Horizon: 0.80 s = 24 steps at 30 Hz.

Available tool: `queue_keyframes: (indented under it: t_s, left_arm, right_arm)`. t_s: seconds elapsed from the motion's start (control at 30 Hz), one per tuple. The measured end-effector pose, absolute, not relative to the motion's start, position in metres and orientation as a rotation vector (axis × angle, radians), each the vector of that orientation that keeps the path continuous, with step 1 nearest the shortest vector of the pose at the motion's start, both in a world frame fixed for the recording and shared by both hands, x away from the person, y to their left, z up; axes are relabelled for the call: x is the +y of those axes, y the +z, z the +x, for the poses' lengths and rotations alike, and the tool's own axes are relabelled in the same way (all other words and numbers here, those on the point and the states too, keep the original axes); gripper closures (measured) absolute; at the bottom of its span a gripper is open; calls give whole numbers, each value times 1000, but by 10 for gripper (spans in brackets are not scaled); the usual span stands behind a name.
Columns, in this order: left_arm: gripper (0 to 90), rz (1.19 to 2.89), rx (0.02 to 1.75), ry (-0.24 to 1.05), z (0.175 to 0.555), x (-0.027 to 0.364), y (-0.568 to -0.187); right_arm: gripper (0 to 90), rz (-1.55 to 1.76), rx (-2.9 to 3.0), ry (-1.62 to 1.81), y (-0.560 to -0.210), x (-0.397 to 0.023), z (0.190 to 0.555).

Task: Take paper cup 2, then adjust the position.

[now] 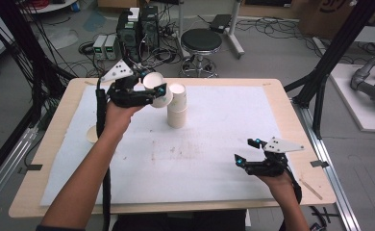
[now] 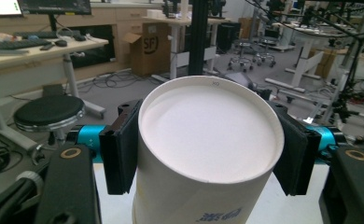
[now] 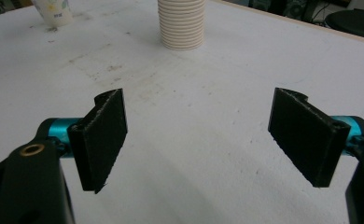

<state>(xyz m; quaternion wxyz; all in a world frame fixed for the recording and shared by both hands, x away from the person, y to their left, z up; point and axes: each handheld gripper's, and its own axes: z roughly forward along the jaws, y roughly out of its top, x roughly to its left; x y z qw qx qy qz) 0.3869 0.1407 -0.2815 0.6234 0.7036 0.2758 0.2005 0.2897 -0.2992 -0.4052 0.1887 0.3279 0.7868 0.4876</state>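
The white paper cup (image 2: 208,154), clamped between the left gripper (image 1: 149,94)'s pads, hangs tilted at nine o'clock just beside the stack of cups (image 1: 177,106), while the right gripper (image 1: 247,151) gapes empty at four o'clock

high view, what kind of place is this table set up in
Most likely a robotics lab or workshop: computer towers with tangled cables on the floor, a black round stool, and desks with a keyboard behind.

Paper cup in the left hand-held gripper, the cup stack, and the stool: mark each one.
Paper cup (image 2: 208,135), left gripper view, on its white bottom.
Cup stack (image 1: 177,108), high view, on its side wall.
Stool (image 1: 201,40), high view, on the black seat.
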Motion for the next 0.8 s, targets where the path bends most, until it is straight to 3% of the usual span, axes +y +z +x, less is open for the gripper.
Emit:
queue_keyframes:
  t_s: [0.37, 0.8]
  left_arm:
    - [343, 1658, 599, 389, 358, 146, -323]
    - [343, 1684, 577, 316, 349, 138, -338]
  right_arm:
    - [201, 911, 2220, 1376, -405, -295, 294]
    - [201, 881, 2239, 1379, -405, -288, 292]
